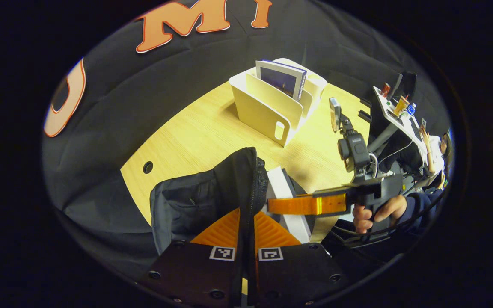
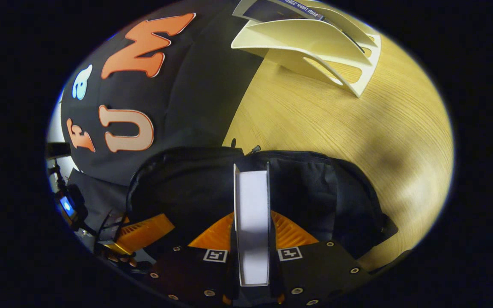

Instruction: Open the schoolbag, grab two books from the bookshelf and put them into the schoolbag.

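Schoolbag, black, gapes unzipped; left gripper pinches its rim, right gripper clamps one white-edged book; one book in bookshelf.

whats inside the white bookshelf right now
One book stands upright in a rear slot of the bookshelf; the front slot looks empty. The dividers hide the book's lower part and the slot floors behind them.

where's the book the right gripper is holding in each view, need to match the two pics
Left gripper view: the thick white-paged book sits lower centre-right, just right of the black fabric schoolbag, clamped by the right gripper.
Right gripper view: bottom centre, page edge upright between that gripper's own jaws, over the open bag.
Shared landmark: the cream slotted bookshelf on the wooden table.
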Demonstrator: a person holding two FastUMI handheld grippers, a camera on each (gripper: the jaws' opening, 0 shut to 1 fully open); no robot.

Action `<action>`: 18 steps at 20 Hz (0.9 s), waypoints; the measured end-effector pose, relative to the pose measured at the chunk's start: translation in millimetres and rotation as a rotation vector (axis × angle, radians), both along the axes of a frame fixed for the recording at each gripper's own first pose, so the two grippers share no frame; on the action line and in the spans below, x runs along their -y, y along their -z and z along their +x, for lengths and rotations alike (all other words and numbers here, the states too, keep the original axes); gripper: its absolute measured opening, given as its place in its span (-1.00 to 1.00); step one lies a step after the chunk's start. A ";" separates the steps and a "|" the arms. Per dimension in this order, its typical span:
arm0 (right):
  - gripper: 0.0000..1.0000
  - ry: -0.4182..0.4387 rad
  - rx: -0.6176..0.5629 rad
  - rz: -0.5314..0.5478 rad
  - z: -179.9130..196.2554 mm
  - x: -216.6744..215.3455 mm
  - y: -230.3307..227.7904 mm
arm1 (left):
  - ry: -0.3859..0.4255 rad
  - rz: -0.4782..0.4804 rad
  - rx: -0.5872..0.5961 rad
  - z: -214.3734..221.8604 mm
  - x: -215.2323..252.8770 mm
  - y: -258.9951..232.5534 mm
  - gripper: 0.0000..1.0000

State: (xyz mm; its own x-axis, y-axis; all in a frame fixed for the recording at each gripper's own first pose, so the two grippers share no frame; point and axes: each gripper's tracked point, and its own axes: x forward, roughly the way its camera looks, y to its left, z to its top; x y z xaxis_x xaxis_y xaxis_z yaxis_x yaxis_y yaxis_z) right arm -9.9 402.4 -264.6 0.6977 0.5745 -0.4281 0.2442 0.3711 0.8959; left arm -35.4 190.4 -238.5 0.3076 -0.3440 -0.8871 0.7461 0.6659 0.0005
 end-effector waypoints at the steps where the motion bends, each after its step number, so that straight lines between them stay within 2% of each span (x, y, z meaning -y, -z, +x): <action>1: -0.43 0.003 -0.003 0.000 2.4 -3.0 1.7 | -0.001 -0.005 -0.003 -1.1 2.0 1.7 -0.87; 2: -0.24 0.002 0.004 -0.001 6.0 -5.7 2.7 | 0.000 -0.006 -0.006 -2.3 3.2 2.7 -0.88; 3: -0.44 -0.001 0.000 0.003 7.7 -8.6 4.2 | -0.002 -0.007 -0.005 -1.3 2.6 2.8 -0.89; 6: -0.38 -0.022 -0.034 0.002 14.0 -18.7 12.6 | -0.004 -0.009 -0.008 -0.5 5.9 4.1 -0.89; 7: -0.31 -0.038 -0.064 -0.022 10.5 -19.4 19.7 | -0.010 -0.008 -0.009 0.3 4.4 5.2 -0.88; 8: -0.05 -0.064 -0.095 -0.045 5.3 -20.9 24.9 | -0.015 -0.010 -0.012 1.5 3.7 5.2 -0.88; 9: -0.12 -0.104 -0.128 -0.046 -3.0 -21.2 28.7 | -0.021 -0.011 -0.015 0.3 2.9 4.9 -0.89; 10: -0.06 -0.125 -0.132 -0.036 -5.2 -21.1 26.1 | -0.017 -0.004 -0.014 0.3 1.6 4.3 -0.89; 12: -0.04 -0.174 -0.156 -0.104 -14.0 -9.3 32.9 | -0.018 -0.001 -0.013 2.7 0.7 6.9 -0.88; 13: -0.29 -0.195 -0.163 -0.174 -17.7 -0.4 40.5 | -0.019 -0.001 -0.011 3.2 0.7 7.2 -0.88; 14: 0.12 -0.220 -0.166 -0.239 -22.2 11.1 44.8 | -0.017 0.001 -0.012 3.6 1.7 8.4 -0.88; 15: 0.25 -0.247 -0.170 -0.278 -25.5 18.3 46.9 | -0.017 0.001 -0.012 3.9 4.1 9.9 -0.88; 18: 0.42 -0.293 -0.155 -0.334 -32.6 31.7 39.6 | -0.025 0.003 -0.016 4.3 6.6 15.3 -0.88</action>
State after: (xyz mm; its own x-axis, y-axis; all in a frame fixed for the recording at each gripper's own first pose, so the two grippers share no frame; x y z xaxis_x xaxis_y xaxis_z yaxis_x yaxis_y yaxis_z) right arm -42.6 370.8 -304.2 0.4405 0.5503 -0.7093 0.2075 0.7063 0.6768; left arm -31.0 183.7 -253.8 0.3020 -0.3333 -0.8932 0.7290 0.6844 -0.0089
